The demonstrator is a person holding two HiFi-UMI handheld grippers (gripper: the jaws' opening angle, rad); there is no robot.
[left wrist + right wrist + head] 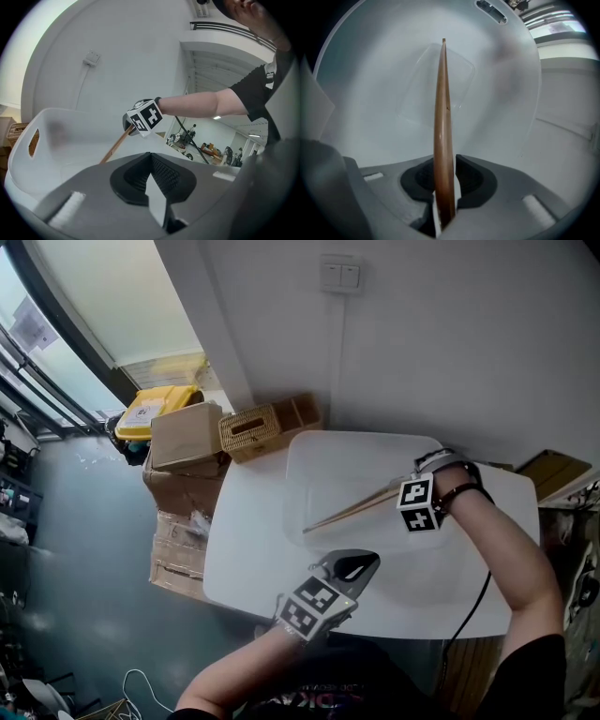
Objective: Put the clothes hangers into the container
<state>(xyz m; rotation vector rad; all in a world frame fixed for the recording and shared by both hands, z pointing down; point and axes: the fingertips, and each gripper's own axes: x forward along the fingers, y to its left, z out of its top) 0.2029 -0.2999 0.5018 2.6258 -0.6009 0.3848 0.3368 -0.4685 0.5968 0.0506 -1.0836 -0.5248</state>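
A white plastic container (347, 460) stands on the white table (248, 549), and I see its wall (47, 140) and floor (393, 70) in the gripper views too. My right gripper (401, 491) reaches down into it, shut on one end of a wooden clothes hanger (352, 510). The hanger (443, 117) runs edge-on from between the pads (466, 180) towards the container's floor. In the left gripper view the hanger (115, 146) slants down into the tub below the right gripper's marker cube (144, 117). My left gripper (361, 563) hovers near the container's front side, shut with nothing in it (151, 157).
Cardboard boxes (183, 442), a wicker basket (248, 430) and a wooden box (300, 412) stand beyond the table's far left corner against the wall. A yellow object (150, 409) lies behind them. The table's front edge is close under my left arm.
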